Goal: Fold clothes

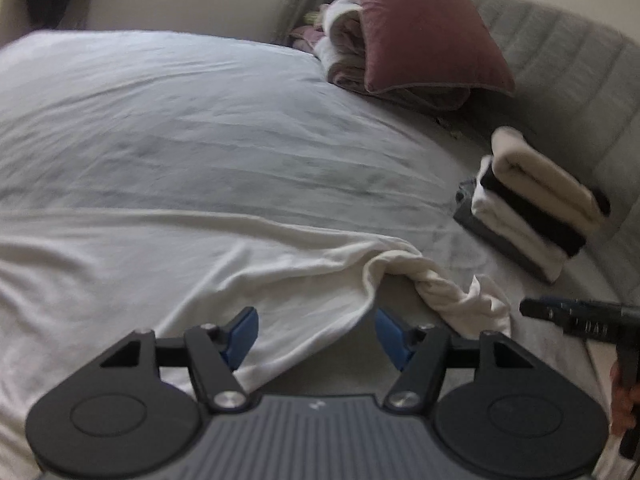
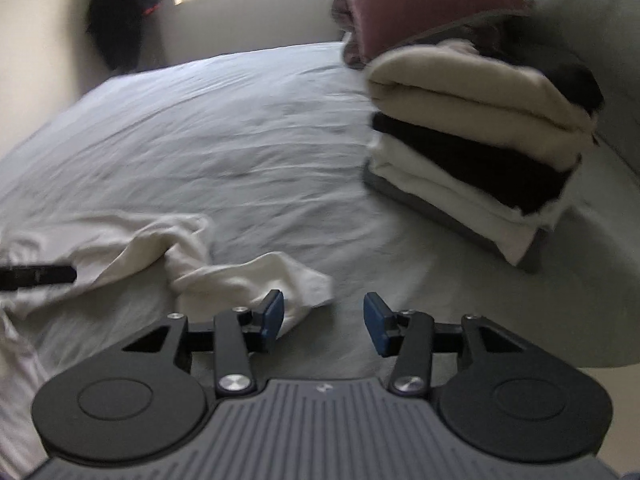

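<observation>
a white garment (image 1: 240, 280) lies spread and rumpled across the near part of the bed (image 1: 200, 120), one end twisted into a rope-like sleeve (image 1: 452, 296) that trails toward the right. the left tool (image 1: 316, 336) hovers over the garment's near edge with its jaws spread, cloth lying under and between the blue pads (image 1: 242, 330) but not pinched. the right tool (image 2: 324, 318) also stands spread and holds nothing; the sleeve's loose tip (image 2: 280, 280) lies just beside its left pad. a stack of folded clothes (image 2: 472, 136) sits near the bed's right side, close to a grey headboard (image 1: 560, 80), with a mauve cushion (image 1: 424, 28) farther back. the likely trouble from here: the twisted sleeve, if grabbed as it is, would fold into a lump and leave the shirt uneven. a pinch taken too deep could catch the bedsheet along with the garment, since both are pale and hard to tell apart. a wide sweep of the right tool could also knock the folded stack, which already leans a little. both views are blurred, so the garment's edges are hard to judge.
</observation>
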The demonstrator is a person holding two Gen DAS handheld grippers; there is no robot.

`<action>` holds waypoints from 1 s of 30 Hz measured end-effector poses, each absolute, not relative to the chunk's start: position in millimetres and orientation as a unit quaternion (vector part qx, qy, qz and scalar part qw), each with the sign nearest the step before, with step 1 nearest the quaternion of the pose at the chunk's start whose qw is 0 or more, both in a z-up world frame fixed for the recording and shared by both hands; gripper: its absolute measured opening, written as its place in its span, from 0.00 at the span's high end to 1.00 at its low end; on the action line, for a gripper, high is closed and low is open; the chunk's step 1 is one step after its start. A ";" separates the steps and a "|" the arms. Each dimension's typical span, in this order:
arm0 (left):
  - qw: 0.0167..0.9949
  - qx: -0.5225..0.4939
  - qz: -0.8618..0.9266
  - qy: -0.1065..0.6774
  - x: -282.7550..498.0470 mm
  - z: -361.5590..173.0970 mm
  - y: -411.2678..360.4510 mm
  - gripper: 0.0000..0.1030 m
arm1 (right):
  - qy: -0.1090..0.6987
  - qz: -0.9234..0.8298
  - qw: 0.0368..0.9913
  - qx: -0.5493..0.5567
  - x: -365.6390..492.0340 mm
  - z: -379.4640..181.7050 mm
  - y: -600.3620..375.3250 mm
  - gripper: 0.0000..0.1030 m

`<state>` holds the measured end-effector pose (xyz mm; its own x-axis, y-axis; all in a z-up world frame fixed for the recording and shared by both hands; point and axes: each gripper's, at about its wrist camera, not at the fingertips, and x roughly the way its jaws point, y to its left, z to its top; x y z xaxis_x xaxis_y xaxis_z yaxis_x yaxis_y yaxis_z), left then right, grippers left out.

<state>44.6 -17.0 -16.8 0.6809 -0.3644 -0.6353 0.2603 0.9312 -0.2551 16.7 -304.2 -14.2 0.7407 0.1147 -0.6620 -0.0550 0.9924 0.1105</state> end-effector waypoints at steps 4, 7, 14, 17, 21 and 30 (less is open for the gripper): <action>0.920 -0.028 -0.177 0.348 60.8 -11.6 -45.9 0.42 | 0.349 0.061 0.933 0.064 20.6 -19.5 -309.3 0.53; 0.924 0.015 -0.184 0.336 74.7 -10.4 -69.8 0.46 | 0.342 0.078 0.934 0.062 27.1 -22.6 -306.2 0.53; 0.905 0.088 -0.218 0.354 100.8 -21.4 -107.4 0.96 | 0.361 0.105 0.926 0.019 49.2 -35.4 -289.5 0.76; 0.909 0.081 -0.212 0.349 103.2 -16.0 -110.1 0.98 | 0.347 0.082 0.934 0.000 51.8 -31.6 -292.9 0.94; 0.924 0.060 -0.194 0.323 104.3 4.4 -104.7 0.98 | 0.303 0.049 0.951 0.026 45.1 -13.3 -313.2 0.94; 0.930 0.005 -0.195 0.311 87.1 28.5 -76.1 0.98 | 0.311 0.079 0.947 -0.006 19.1 -1.2 -324.4 0.94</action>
<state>87.1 -76.1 28.5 0.7313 -0.3589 -0.5801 0.3654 0.9242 -0.1111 19.1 -324.4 -1.2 0.7942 0.1457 -0.5899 -0.1534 0.9875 0.0374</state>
